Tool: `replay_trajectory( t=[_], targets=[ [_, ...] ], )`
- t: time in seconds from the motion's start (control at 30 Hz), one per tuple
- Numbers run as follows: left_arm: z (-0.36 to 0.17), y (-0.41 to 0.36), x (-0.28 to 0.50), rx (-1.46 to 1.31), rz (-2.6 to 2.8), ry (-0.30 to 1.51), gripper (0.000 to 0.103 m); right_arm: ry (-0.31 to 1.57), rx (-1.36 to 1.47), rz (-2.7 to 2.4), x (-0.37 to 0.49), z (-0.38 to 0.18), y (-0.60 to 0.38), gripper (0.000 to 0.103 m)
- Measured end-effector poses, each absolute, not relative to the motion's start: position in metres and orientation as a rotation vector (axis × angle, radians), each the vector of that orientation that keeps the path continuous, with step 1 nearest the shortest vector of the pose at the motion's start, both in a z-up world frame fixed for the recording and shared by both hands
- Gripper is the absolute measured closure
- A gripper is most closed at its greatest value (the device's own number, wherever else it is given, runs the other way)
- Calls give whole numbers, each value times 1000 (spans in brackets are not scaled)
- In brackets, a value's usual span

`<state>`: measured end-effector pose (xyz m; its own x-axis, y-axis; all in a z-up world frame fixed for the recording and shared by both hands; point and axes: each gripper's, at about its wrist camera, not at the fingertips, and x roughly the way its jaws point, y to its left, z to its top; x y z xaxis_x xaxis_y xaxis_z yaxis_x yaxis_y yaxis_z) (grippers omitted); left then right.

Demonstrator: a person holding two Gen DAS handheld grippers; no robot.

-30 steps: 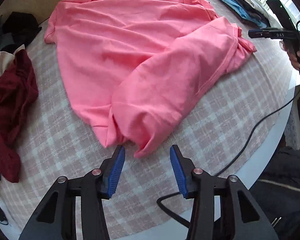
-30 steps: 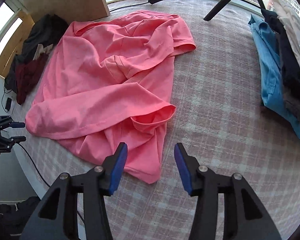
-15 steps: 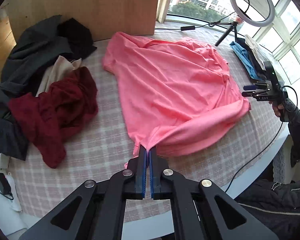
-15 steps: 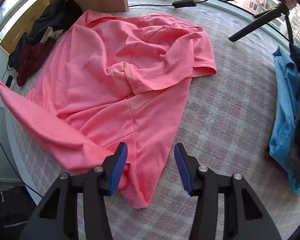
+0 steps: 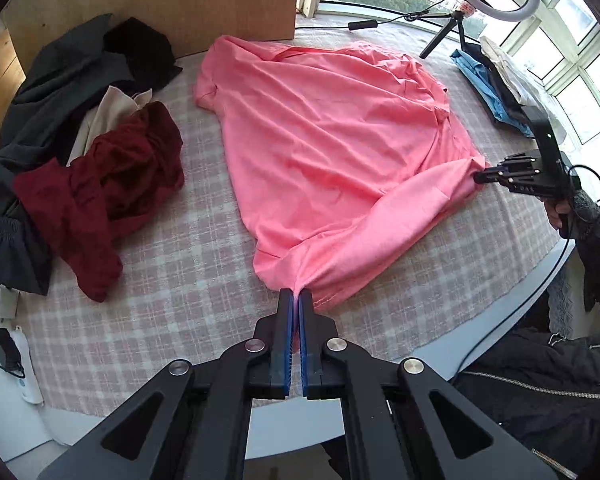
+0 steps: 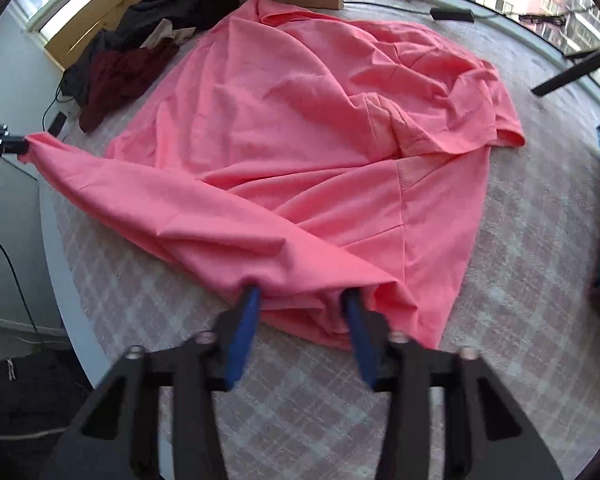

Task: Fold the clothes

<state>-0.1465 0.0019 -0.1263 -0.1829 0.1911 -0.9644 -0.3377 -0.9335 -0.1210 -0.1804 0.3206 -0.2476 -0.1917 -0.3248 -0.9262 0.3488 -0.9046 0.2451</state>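
1. Checked tablecloth (image 5: 172, 280) on a round table by windows; a pile of dark and maroon clothes (image 5: 100, 184) lies at one side, blue garments (image 5: 476, 80) at the other.
2. Pink shirt (image 5: 328, 152) lies spread but rumpled, unfolded.
3. Left gripper (image 5: 296, 300) is pressed together, pinching one hem corner.
4. Right gripper (image 6: 300, 300) is spread, its fingers astride the bunched hem at the opposite corner.
5. Judgement: the shirt is being pulled flat; its folds remain to be made.
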Motion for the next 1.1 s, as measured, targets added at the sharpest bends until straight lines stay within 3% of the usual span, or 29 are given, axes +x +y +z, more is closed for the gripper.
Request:
replay_trajectory(
  t=[0.03, 0.13, 0.23, 0.33, 0.4, 0.47, 0.57, 0.73, 0.83, 0.9, 0.93, 0.97, 1.1],
  targets=[
    [-125, 3, -145, -1742, 2170, 174, 100, -39, 1682, -2119, -184, -250, 324, 100],
    [-130, 9, -139, -1754, 2120, 195, 100, -100, 1629, -2151, -161, -217, 346, 101],
    [-140, 16, -133, -1779, 2051, 218, 90, -175, 1710, -2128, -116, -189, 379, 101],
    [-149, 22, -127, -1802, 1981, 240, 85, -53, 1871, -2042, -78, -191, 381, 99],
    [-149, 18, -147, -1800, 2000, 224, 84, -31, 1892, -2099, -85, -184, 385, 90],
    [-144, 13, -172, -1790, 2038, 213, 84, -110, 1820, -2199, -111, -171, 393, 66],
    [-130, 5, -209, -1760, 2118, 220, 84, -272, 1663, -2368, -172, -158, 406, 49],
    [-106, -9, -270, -1706, 2251, 232, 84, -445, 1748, -2485, -291, -201, 415, 49],
    [-103, -17, -293, -1703, 2291, 222, 81, -411, 1856, -2474, -328, -237, 414, 49],
    [-108, -19, -299, -1719, 2288, 241, 81, -381, 1902, -2457, -346, -256, 412, 52],
    [-112, -17, -300, -1724, 2281, 254, 81, -367, 1901, -2442, -350, -260, 410, 72],
    [-116, -16, -299, -1731, 2269, 258, 81, -355, 1904, -2426, -352, -264, 408, 100],
    [-133, -11, -300, -1765, 2233, 276, 81, -273, 1827, -2440, -355, -244, 404, 100]
  ],
)
